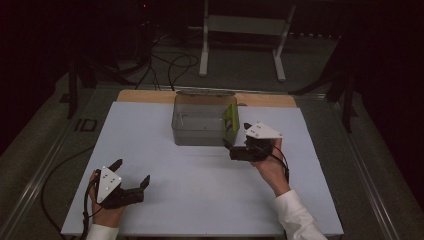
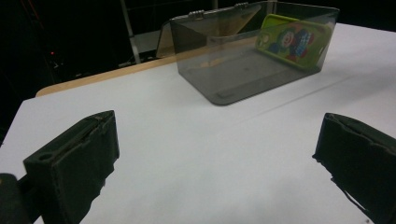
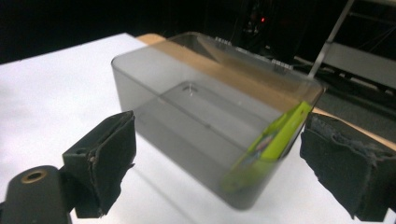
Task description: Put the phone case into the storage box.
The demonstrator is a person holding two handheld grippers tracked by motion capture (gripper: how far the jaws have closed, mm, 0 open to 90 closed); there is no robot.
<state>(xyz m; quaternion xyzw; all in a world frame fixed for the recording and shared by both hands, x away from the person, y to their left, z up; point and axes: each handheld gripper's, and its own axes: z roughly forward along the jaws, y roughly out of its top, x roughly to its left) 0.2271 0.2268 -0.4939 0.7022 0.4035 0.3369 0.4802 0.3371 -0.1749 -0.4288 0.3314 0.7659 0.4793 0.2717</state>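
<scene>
A translucent grey box [image 1: 197, 132] stands at the back middle of the white table top, its lid hinged open behind it. Inside, a green card with a cartoon clown [image 1: 230, 122] leans upright against the box's right wall. My right gripper [image 1: 237, 135] hovers at the box's front right corner, open, with the corner and the green card [image 3: 275, 140] lying beyond its jaws and nothing pressed between them. My left gripper [image 1: 133, 171] rests near the front left of the table, open and holding nothing. From there the box [image 2: 224, 74] and card [image 2: 292, 42] lie well ahead.
A white sheet [image 1: 200, 190] covers the table, and a strip of bare wood [image 1: 145, 96] shows along its back edge. Behind the table stand a pale metal frame [image 1: 240, 30] and loose cables [image 1: 170, 70] on the floor. Dark rails run along both sides.
</scene>
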